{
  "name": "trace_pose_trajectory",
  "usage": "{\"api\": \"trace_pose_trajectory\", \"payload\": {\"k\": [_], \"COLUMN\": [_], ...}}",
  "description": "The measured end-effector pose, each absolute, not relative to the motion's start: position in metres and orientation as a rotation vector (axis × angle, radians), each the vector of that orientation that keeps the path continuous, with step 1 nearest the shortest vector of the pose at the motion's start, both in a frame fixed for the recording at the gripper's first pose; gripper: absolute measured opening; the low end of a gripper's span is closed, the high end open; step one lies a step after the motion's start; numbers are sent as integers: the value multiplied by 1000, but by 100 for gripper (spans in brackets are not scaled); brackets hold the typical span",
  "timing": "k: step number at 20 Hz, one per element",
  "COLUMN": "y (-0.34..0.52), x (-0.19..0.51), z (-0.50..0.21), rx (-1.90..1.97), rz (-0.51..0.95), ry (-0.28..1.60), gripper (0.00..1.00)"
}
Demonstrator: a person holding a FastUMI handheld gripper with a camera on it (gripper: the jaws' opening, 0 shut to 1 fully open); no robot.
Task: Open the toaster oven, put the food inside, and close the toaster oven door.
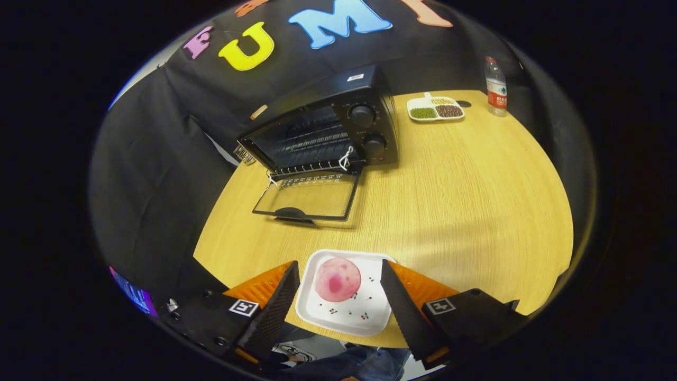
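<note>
A black toaster oven (338, 132) stands at the back of the wooden table, its glass door (309, 197) folded down flat toward me and the wire rack inside showing. A white square plate (365, 312) lies near the table's front edge with a round pink piece of food (337, 279) on it. My gripper (338, 275) hovers open above the plate. Its two fingers stand wide apart on either side of the food and press on nothing.
A white divided dish (435, 108) of green and brown beans and a water bottle (496, 87) stand at the back right of the table (465, 211). Bare wood lies between the plate and the oven door. A person's legs show below the table edge.
</note>
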State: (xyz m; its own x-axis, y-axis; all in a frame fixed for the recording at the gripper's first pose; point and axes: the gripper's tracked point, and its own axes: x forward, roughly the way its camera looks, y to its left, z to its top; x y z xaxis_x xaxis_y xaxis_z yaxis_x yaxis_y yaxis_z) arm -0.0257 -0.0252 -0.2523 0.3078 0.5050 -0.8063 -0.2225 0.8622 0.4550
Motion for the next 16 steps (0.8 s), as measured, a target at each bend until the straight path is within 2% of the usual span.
{"api": "trace_pose_trajectory", "payload": {"k": [14, 16], "y": [-51, -50], "x": [-58, -62], "z": [-321, -325], "rx": [232, 235], "rz": [520, 529], "ry": [1510, 1530], "gripper": [98, 86]}}
